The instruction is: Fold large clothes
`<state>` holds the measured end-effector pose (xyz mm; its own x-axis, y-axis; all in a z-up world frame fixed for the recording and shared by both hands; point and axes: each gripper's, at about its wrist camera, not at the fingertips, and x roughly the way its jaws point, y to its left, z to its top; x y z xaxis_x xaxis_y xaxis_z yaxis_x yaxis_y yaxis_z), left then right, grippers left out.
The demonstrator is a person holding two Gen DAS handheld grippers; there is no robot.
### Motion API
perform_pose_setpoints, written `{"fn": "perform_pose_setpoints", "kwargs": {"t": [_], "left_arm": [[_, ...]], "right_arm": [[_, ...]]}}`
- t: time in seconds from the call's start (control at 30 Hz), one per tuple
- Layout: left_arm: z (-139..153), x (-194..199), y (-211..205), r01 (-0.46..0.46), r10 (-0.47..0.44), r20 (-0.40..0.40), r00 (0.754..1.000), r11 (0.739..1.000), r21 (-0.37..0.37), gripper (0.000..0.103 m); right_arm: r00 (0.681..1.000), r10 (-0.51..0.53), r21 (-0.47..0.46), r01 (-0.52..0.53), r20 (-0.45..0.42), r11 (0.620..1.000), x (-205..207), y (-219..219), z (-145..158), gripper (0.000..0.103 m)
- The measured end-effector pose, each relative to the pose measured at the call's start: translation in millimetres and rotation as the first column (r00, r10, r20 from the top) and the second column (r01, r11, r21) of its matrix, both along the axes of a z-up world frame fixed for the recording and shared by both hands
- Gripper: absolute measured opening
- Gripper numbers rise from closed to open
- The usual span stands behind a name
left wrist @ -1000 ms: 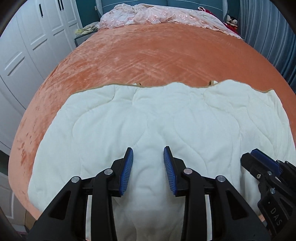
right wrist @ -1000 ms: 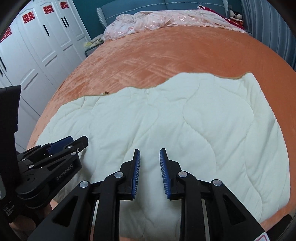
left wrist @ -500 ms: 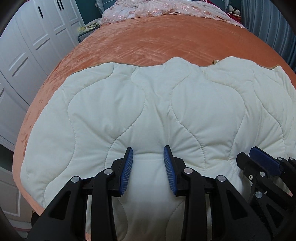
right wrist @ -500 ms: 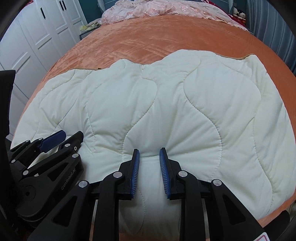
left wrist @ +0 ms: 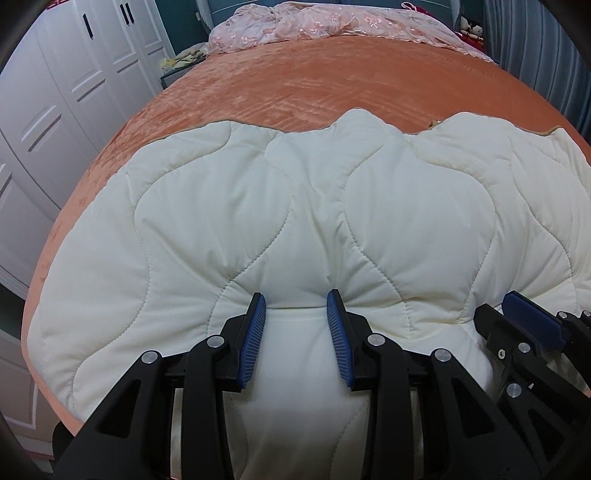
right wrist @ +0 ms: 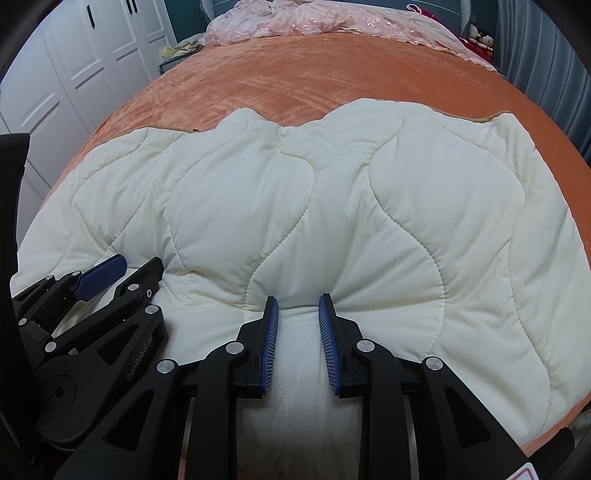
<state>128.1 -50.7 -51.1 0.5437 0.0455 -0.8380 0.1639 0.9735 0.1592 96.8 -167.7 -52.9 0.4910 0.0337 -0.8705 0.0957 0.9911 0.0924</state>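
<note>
A large cream quilted cover (left wrist: 229,206) lies spread on the near part of the orange bed (left wrist: 295,85); it also fills the right wrist view (right wrist: 424,229). My left gripper (left wrist: 295,300) is shut on a bunched fold of its near edge, and the cloth puckers at the blue pads (left wrist: 255,332). Just to its right, my right gripper (right wrist: 298,301) pinches the same edge in the same way. Each gripper shows in the other's view: the right one (left wrist: 524,314) at the right edge, the left one (right wrist: 103,273) at the left.
White wardrobe doors (left wrist: 62,92) stand close along the bed's left side. A pink bedspread (left wrist: 332,26) is heaped at the head of the bed. Grey-blue curtains (left wrist: 535,44) hang at the right. Bare orange bedding stretches beyond the cover's far edge.
Both grippers have sunk towards the bed with the cover's edge in them. The cover now looks puffier and fills more of both views, its far edge higher in the picture.
</note>
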Motion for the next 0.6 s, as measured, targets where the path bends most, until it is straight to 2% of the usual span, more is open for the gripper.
{"fn": "perform_pose_setpoints", "kwargs": {"t": [0.17, 0.2, 0.27, 0.33, 0.47, 0.5, 0.6], "left_arm": [[3, 0, 2, 0.010, -0.010, 0.001, 1.000, 1.000, -0.010, 0.033], [7, 0, 5, 0.011, -0.011, -0.005, 1.000, 1.000, -0.029, 0.034], [20, -3, 21, -0.013, 0.009, -0.035, 0.999, 0.992, -0.123, 0.038], [34, -11, 46, -0.068, 0.058, -0.056, 0.997, 0.975, -0.212, 0.050], [52, -30, 103, -0.184, 0.175, -0.059, 0.983, 0.948, -0.260, 0.054], [54, -35, 120, -0.225, 0.215, -0.066, 0.974, 0.936, -0.270, 0.058], [54, -44, 165, -0.317, 0.303, -0.094, 0.948, 0.898, -0.304, 0.059]], "right_arm": [[1.000, 0.010, -0.015, -0.010, -0.021, 1.000, 3, 3, 3, 0.025], [0.999, 0.005, -0.017, -0.006, -0.033, 1.000, 4, 4, 7, 0.025], [0.999, -0.003, 0.019, 0.004, -0.039, 1.000, 2, 4, 20, 0.026], [1.000, 0.007, 0.094, -0.004, -0.028, 0.996, -3, 6, 32, 0.025], [0.998, 0.051, 0.133, -0.047, -0.032, 0.990, -13, 24, 42, 0.025], [0.997, 0.066, 0.139, -0.060, -0.041, 0.988, -14, 29, 40, 0.025], [0.994, 0.081, 0.128, -0.071, -0.075, 0.989, -15, 40, 26, 0.025]]}}
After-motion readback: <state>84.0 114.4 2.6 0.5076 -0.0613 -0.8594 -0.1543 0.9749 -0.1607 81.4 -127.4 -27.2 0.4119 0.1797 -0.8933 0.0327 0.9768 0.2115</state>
